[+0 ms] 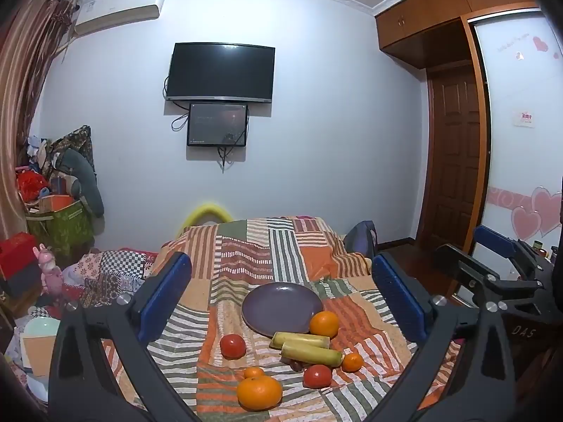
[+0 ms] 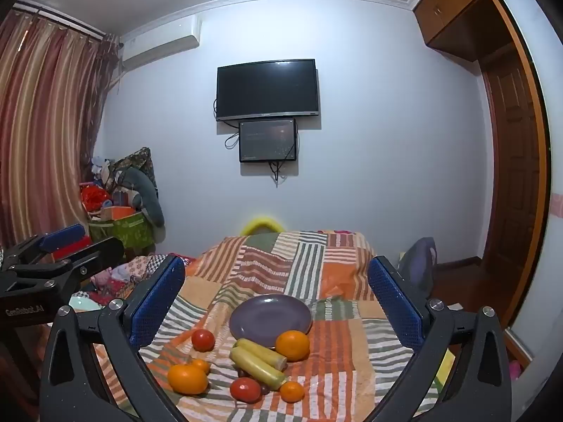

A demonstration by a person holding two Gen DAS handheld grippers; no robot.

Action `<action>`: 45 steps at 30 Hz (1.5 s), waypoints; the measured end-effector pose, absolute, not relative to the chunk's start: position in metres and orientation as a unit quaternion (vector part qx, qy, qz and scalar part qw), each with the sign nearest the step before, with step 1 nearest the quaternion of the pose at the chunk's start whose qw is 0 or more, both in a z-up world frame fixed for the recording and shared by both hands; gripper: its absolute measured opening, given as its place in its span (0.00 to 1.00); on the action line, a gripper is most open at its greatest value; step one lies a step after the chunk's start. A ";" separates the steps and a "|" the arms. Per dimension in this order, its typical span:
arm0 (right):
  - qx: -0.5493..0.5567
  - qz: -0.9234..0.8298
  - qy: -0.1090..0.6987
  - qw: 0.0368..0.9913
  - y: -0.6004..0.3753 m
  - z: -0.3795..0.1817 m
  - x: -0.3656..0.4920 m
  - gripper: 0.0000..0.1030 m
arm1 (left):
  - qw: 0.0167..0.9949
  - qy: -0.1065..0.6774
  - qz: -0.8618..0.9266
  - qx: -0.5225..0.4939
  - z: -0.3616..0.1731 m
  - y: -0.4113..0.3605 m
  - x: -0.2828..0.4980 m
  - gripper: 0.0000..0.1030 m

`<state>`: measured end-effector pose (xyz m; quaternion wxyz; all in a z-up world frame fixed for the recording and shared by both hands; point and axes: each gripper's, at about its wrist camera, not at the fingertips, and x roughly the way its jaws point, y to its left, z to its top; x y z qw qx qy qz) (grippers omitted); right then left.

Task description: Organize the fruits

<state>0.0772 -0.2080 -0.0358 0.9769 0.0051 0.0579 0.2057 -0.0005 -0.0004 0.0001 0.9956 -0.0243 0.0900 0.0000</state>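
A purple plate (image 1: pixel 281 307) (image 2: pixel 270 318) lies empty on a striped patchwork cloth. In front of it lie two yellow-green stalks (image 1: pixel 311 350) (image 2: pixel 258 360), a big orange (image 1: pixel 324 323) (image 2: pixel 292 345) by the plate's rim, a large orange (image 1: pixel 259 393) (image 2: pixel 187 379) with a small one (image 1: pixel 253 372) beside it, another small orange (image 1: pixel 352 362) (image 2: pixel 292 391), and two tomatoes (image 1: pixel 232 346) (image 2: pixel 245 389). My left gripper (image 1: pixel 281 299) and right gripper (image 2: pixel 274 302) are open and empty, held above the fruit. Each shows at the edge of the other's view.
The cloth (image 1: pixel 246 256) covers a raised surface that drops off at left and right. Clutter and boxes (image 1: pixel 52 218) stand at the left by a curtain. A wardrobe and door (image 1: pixel 454 161) are at the right. A TV (image 1: pixel 221 72) hangs on the far wall.
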 end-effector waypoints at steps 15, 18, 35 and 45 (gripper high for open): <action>0.006 0.205 0.060 0.977 -0.212 -0.036 0.079 1.00 | 0.995 0.097 0.003 -0.028 -0.008 0.000 0.003 1.00; 0.007 0.205 0.059 0.977 -0.207 -0.034 0.075 1.00 | 0.995 0.096 0.005 -0.027 -0.009 -0.001 0.002 1.00; 0.011 0.210 0.064 0.975 -0.213 -0.034 0.079 1.00 | 0.995 0.101 0.006 -0.025 -0.005 -0.002 0.004 1.00; 0.013 0.211 0.063 0.975 -0.214 -0.033 0.080 1.00 | 0.995 0.101 0.007 -0.024 -0.005 -0.004 0.005 1.00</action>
